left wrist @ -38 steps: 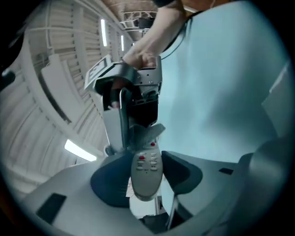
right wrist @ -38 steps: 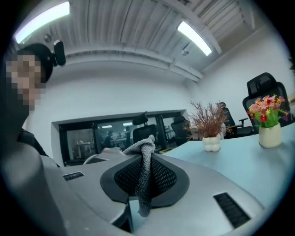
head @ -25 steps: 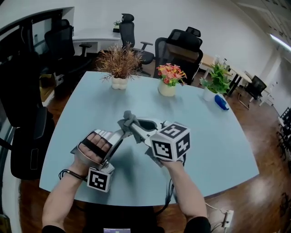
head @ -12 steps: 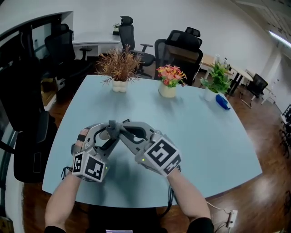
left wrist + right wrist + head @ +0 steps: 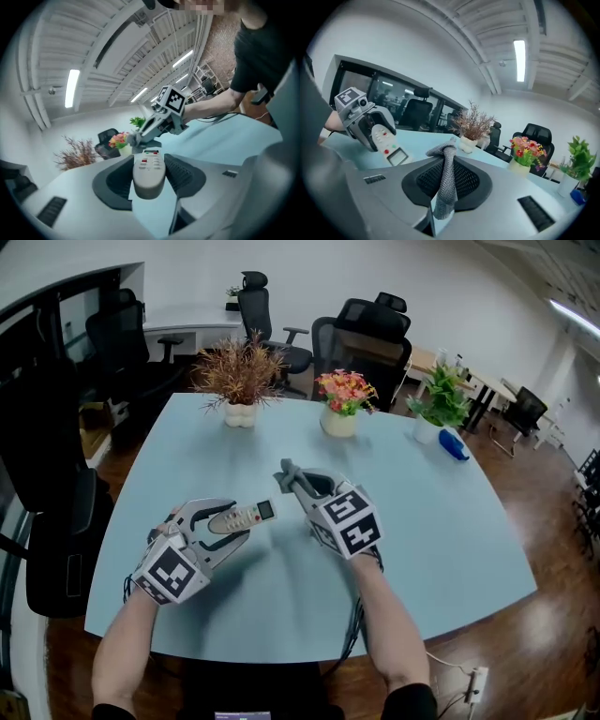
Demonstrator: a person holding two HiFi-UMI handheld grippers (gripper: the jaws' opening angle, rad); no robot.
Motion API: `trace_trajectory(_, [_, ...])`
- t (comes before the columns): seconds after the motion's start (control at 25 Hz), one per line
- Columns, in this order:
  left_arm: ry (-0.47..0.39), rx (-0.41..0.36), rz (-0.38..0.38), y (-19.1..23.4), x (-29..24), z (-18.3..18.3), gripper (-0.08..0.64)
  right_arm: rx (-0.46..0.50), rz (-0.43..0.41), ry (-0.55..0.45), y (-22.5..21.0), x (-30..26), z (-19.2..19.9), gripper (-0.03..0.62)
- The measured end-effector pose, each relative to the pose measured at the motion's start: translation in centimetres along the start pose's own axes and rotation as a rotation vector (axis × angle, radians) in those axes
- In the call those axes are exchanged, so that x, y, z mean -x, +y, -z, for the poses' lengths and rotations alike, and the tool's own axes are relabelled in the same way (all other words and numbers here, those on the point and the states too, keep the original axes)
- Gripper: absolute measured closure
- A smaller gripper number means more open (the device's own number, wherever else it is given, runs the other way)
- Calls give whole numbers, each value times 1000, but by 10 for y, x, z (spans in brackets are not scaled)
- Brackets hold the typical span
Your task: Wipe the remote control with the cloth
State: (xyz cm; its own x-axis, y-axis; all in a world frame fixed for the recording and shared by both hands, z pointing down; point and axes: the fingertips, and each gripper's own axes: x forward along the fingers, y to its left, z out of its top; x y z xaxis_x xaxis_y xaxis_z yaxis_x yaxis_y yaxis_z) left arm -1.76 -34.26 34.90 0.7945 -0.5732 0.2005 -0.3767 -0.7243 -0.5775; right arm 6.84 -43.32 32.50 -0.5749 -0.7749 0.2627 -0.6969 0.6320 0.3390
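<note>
The pale blue tabletop (image 5: pixel 450 521) spreads under and ahead of both tongs, which are held above its near part. Black office chairs (image 5: pixel 370 329) stand past its far edge, well beyond the tips. On the far side of the tabletop, ahead of the left tongs (image 5: pixel 234 524), stands a dried brown plant (image 5: pixel 240 381) in a white pot. A pot of pink and orange flowers (image 5: pixel 343 401) stands ahead of the right tongs (image 5: pixel 292 481). A green plant (image 5: pixel 441 404) stands further to that tool's right, with a small blue object (image 5: pixel 453 446) just beside it.

The left tongs stand partly open and clamp the remote control (image 5: pixel 242 516) by its long sides. The remote sticks out past the tips, button face up and off the tabletop. Its display end points toward the right tongs.

The right tongs are closed on the grey cloth (image 5: pixel 284 470). The cloth is pinched between the pads, a bunched end pokes out above the tips, and a strip hangs down between the jaws. The cloth sits close to the remote's display end, just up and to the right of it in the head view, with a small gap between the two.
</note>
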Motion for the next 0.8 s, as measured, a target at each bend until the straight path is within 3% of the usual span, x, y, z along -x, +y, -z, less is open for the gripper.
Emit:
trace_trajectory(0.16, [16,131,375,-44,-15,11,359,124,-59,68,23,-6,10,563])
trace_trajectory(0.24, [52,167,481,-51,-20,16,359,227,-127,149,45,-15,30,563])
trace_trajectory(0.32, [116,153,536,-52,-27,23,357,308,-179,230,62,-20,50,563])
trace_trajectory(0.44, [250,73,567,-52,-38,40,348,344,-212,280,69,-18,62,563])
trace_trajectory(0.56, [322,21,574,-49,-43,46,341,341,-227,299,68,-13,64,563])
trace_trajectory(0.64, [367,-15,528,-37,-47,50,327,357,-229,321,68,-10,67,563])
trace_trajectory(0.8, [470,-45,358,-2,-51,71,322,361,-270,337,79,-5,69,563])
